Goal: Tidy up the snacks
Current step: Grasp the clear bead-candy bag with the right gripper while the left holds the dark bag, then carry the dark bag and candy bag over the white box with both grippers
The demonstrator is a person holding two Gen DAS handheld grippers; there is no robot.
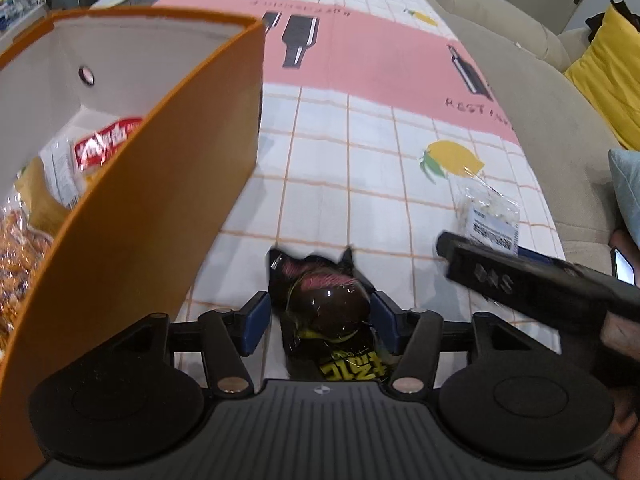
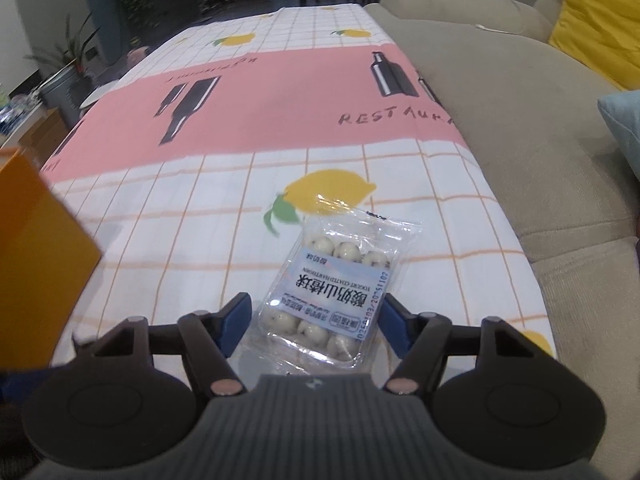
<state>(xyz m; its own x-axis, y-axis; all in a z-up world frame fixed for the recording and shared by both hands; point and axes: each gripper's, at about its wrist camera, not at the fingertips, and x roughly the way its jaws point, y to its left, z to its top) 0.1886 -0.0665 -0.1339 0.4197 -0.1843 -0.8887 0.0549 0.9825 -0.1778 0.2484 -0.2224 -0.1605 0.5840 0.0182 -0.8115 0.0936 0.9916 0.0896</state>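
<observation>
Sorting snack packets beside an orange cardboard box (image 1: 132, 200) on the checked, lemon-printed counter (image 2: 168, 232).
Dark glossy snack packet (image 1: 324, 304) lies between the left claw (image 1: 320, 318) pads, jaws apart, contact unclear; clear packet of white coated balls (image 2: 332, 288) lies between the open right claw (image 2: 314, 322) pads, untouched.

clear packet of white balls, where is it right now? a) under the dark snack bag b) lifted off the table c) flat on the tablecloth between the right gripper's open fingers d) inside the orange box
c: the clear packet of white balls lies flat on the tablecloth between the right gripper's fingers, with gaps at both pads.
</observation>
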